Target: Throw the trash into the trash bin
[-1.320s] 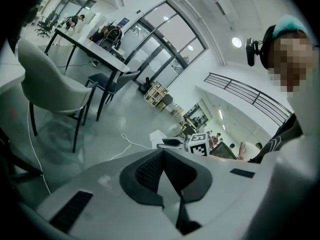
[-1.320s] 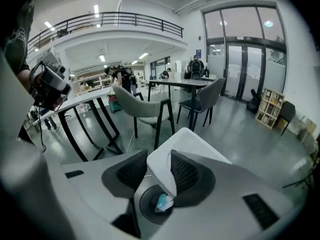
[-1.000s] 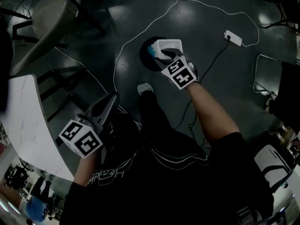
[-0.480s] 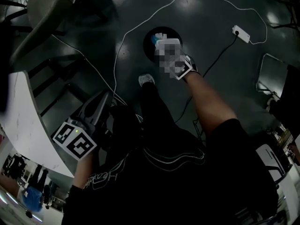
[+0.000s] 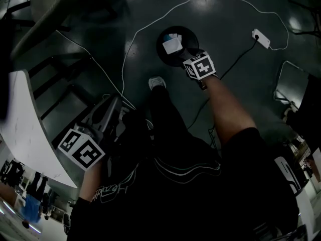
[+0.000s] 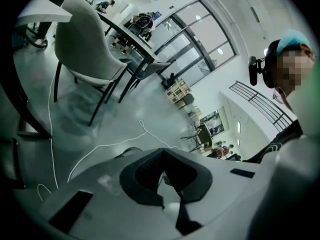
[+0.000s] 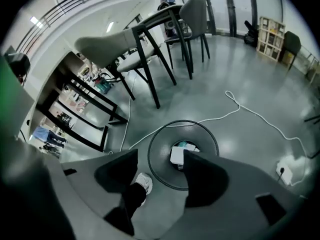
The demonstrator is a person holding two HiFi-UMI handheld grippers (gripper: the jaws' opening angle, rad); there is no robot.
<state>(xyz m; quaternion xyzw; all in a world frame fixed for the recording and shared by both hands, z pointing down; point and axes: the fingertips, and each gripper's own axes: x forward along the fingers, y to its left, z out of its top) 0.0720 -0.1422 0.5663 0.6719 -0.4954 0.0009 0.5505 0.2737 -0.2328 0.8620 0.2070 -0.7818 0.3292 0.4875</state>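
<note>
Down on the grey floor, ahead of the person's feet: one round black trash bin (image 5: 164, 58) (image 7: 157, 149).

- Contents, two pieces: one white box (image 5: 172, 45) (image 7: 178, 155), flat at the bottom; one small teal scrap (image 7: 186, 145) touching its far edge.
- Right gripper (image 5: 189, 51) (image 7: 160, 156): one, over the bin's rim and pointing steeply down. Its jaws have just been opening and stand wide apart, gripping nothing; bin and box show through the gap.
- Left gripper (image 5: 113, 103) (image 6: 162, 156): one, well apart from the bin beside the person's leg. Its jaws are closed together, holding nothing.
- Shoe (image 5: 156, 83) (image 7: 144, 182): one in sight, near the bin's near side.
- White cable (image 5: 125, 49): one, passing just beside the bin's rim.
- Power strip (image 5: 262, 38): one, well apart.
- Grey chairs (image 7: 115, 41): two, beyond the bin.
- White table (image 5: 25, 129): one, at the left.
</note>
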